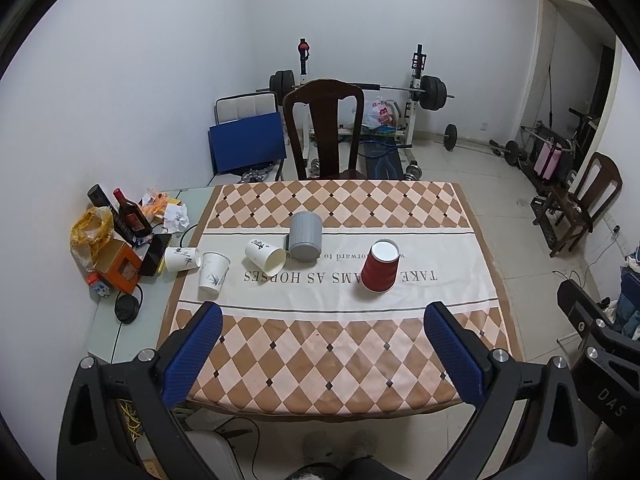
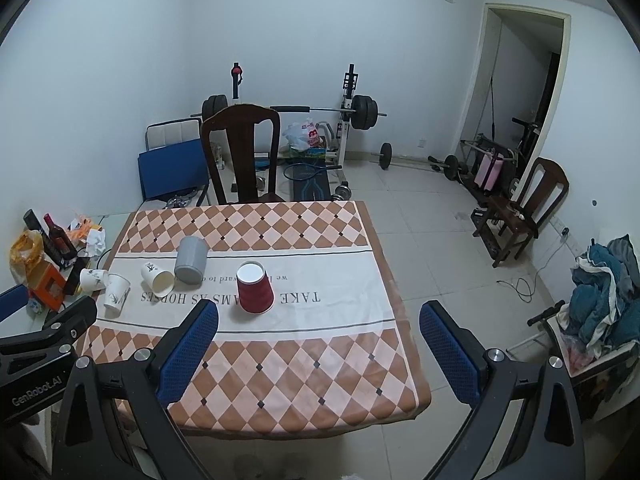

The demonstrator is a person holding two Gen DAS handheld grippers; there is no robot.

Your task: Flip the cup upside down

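Observation:
A red cup stands upside down on the table's white band; it also shows in the right wrist view. A grey cup stands upside down behind it, also in the right wrist view. One white paper cup lies on its side, another lies at the cloth's left edge, and a third stands upright. My left gripper is open and empty above the table's near edge. My right gripper is open and empty, near the table's front right.
The table has a checkered cloth. Bottles, an orange box, bags and crumpled paper clutter its left side. A dark wooden chair stands behind the table, with a weight bench beyond. Another chair stands at right.

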